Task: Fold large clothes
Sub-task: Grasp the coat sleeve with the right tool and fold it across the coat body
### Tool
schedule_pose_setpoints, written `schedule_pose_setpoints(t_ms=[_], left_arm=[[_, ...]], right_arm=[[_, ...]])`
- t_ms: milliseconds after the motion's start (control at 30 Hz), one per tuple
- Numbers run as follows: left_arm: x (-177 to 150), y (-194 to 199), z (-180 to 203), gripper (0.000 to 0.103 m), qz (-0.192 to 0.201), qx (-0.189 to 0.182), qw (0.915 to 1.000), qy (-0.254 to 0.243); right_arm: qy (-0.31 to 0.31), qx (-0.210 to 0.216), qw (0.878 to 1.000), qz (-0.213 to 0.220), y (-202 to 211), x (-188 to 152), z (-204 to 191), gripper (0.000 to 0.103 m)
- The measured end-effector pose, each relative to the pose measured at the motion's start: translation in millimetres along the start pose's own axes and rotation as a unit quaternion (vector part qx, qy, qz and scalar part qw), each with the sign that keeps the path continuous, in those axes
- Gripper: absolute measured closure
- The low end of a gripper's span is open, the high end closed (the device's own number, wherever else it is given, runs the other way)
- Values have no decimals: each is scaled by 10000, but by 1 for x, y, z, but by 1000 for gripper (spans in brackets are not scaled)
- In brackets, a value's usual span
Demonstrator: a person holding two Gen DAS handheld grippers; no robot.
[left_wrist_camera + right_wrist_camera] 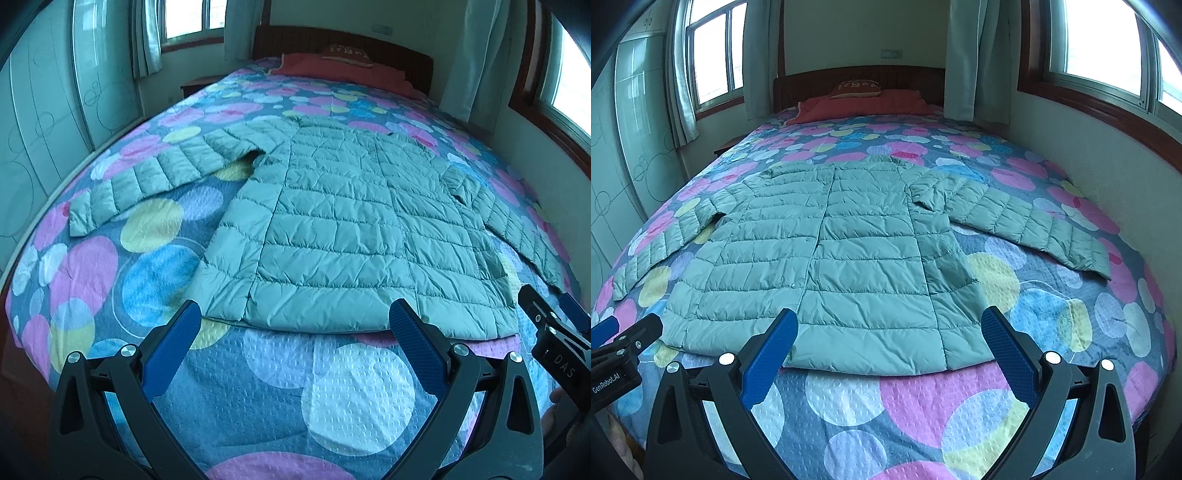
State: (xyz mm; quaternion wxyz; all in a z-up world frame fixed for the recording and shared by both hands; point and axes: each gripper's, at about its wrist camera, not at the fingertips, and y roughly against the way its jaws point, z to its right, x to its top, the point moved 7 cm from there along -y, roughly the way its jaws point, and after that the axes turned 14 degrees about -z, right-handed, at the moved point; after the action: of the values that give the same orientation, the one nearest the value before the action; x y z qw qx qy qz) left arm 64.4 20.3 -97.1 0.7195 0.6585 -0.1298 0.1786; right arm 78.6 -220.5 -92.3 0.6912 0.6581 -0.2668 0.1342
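A pale green quilted jacket lies flat on the bed, front up, both sleeves spread out to the sides, hem toward me. In the right wrist view the same jacket fills the middle of the bed. My left gripper hovers open just short of the hem, nothing between its blue pads. My right gripper is open too, above the hem's right half. The right gripper also shows at the right edge of the left wrist view, and the left gripper at the left edge of the right wrist view.
The bed's cover is blue with large pink, yellow and white circles. A red pillow and a dark wooden headboard stand at the far end. A wall runs along the bed's right side, a wardrobe on the left.
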Motion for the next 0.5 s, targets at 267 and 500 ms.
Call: schedule_pose_setpoints(t_ms=[267, 500], left_arm=[[16, -37, -50, 19, -509, -236, 9956, 755], [36, -70, -103, 59, -639, 112, 9892, 1312]], right_arm=[[-634, 228, 9974, -272, -39, 11, 43, 5], [-1156, 373, 9911, -549, -77, 24, 83, 52]])
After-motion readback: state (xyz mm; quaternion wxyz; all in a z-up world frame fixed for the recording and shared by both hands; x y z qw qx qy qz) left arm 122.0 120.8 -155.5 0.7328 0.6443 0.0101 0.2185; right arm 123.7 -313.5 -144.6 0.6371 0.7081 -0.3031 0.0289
